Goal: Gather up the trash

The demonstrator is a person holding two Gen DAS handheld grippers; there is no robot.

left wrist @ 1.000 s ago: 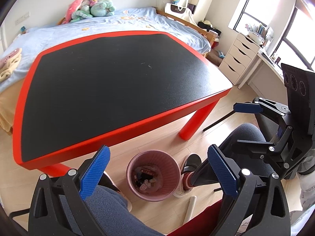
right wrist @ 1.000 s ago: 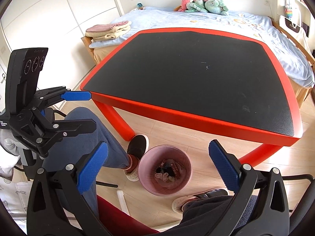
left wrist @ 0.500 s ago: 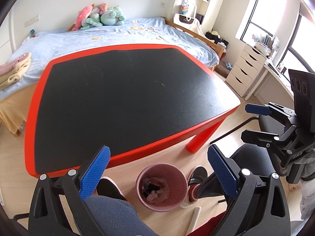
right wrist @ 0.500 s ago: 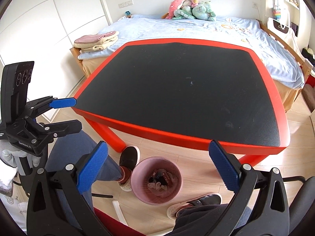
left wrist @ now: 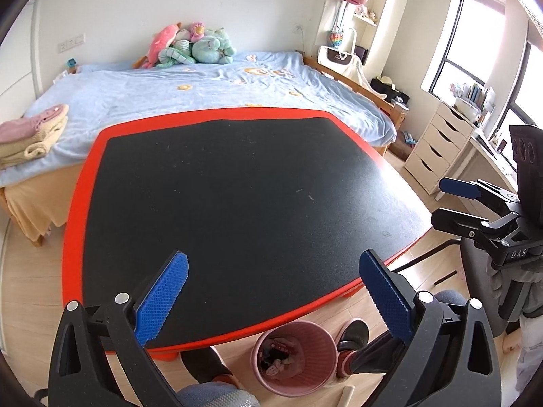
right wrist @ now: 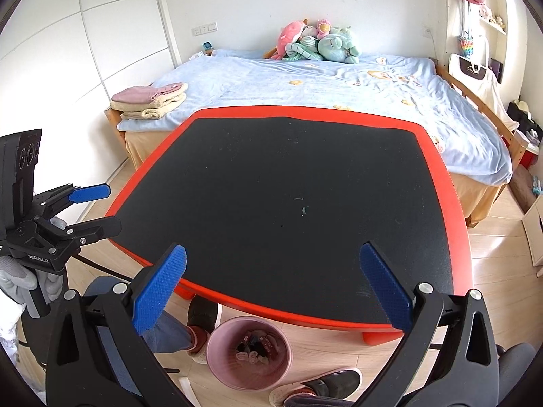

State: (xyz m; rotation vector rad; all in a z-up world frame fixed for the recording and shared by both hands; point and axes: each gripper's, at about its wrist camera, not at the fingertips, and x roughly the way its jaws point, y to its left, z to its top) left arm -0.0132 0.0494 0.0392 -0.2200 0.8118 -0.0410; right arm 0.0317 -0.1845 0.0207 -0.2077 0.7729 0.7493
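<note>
A pink waste bin point(left wrist: 294, 356) point(right wrist: 249, 352) with several scraps inside stands on the floor under the near edge of the red-rimmed black table point(left wrist: 237, 200) point(right wrist: 288, 200). My left gripper point(left wrist: 273, 285) hangs open above that edge, nothing between its blue pads. My right gripper point(right wrist: 273, 283) is open and empty too, over the same edge. Each gripper shows in the other's view: the right one point(left wrist: 454, 200) at the far right, the left one point(right wrist: 91, 207) at the far left, both open. The tabletop shows only faint specks.
A bed point(left wrist: 203, 84) with blue sheets, plush toys point(right wrist: 315, 42) and folded towels point(right wrist: 149, 100) lies behind the table. A white drawer unit point(left wrist: 437, 149) stands at the right. The person's legs and shoes point(right wrist: 200, 318) flank the bin.
Both grippers have risen and tilted up; the table and bed now fill the views and the bin has dropped toward the bottom edge. Both stayed open and empty.
</note>
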